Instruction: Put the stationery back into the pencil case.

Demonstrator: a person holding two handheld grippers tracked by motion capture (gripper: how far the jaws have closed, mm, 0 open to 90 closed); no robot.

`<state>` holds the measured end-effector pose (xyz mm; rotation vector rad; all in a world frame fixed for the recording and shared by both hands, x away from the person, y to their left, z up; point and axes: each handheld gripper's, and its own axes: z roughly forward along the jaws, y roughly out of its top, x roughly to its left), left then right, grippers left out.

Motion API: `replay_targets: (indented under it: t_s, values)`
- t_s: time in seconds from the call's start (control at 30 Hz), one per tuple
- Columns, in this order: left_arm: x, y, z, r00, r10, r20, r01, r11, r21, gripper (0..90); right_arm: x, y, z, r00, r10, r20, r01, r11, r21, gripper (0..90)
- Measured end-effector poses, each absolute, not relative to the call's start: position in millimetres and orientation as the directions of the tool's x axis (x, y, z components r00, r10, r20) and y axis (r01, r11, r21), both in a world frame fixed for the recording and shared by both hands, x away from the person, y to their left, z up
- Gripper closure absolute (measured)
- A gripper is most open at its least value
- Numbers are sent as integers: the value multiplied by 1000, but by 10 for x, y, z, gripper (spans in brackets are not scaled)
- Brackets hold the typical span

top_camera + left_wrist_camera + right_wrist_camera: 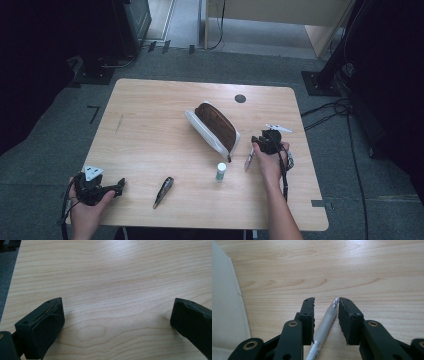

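Pale wood grain runs across the counter [150, 125] where a person works with a claw in each hand. Nearest, at the front left corner, the left claw [119, 187] rests low over bare wood, its jaws spread wide with nothing between them; the left gripper view gives just that grain and a strip of grey floor past the counter's edge. Just beyond it, towards the middle, a dark pen-like item [163, 191] lies slanted on the wood, too small to make out in detail. Near it to the right, a small white bottle with a greenish band [220, 171] stands upright, between that item and the right hand. The right claw [326, 306] sits over a silver pen [327, 320], which lies slanted between the jaws: its tip meets the right-hand pad, while a gap shows at the left-hand pad, so the jaws are not yet clamped on it. The pen's lower end is cut off at the frame's bottom edge. In the high view the pen [248, 160] is a thin sliver under the hand. Farther back, an open white pencil case with a brown lining [212, 129] lies diagonally at mid-counter, close beside the pen, its zip end pointing at the bottle. A dark round grommet [240, 98] marks the far edge.
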<state>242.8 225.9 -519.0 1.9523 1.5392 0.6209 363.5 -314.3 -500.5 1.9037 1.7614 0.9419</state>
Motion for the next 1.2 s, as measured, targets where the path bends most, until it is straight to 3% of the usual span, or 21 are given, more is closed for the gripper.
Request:
replay_targets:
  t_s: [0.33, 0.53, 0.67, 1.2]
  values:
    - [2429, 2260, -5190, 230, 973, 11, 708, -175, 684, 0, 3724, -3070, -5054, 8, 992, 126, 755, -89, 650, 687]
    - [2428, 2260, -5191, 230, 973, 11, 708, -175, 684, 0, 3734, -3075, -5062, 5, 995, 102, 758, -71, 648, 755]
    - [2428, 2259, -5191, 229, 973, 10, 708, -174, 684, 0, 3712, -3088, -5059, -33, 994, 102, 762, -41, 646, 803]
    - [2428, 2258, -5191, 229, 973, 9, 708, -173, 684, 0, 3217, -2997, -5058, -244, 967, 67, 747, 143, 649, 804]
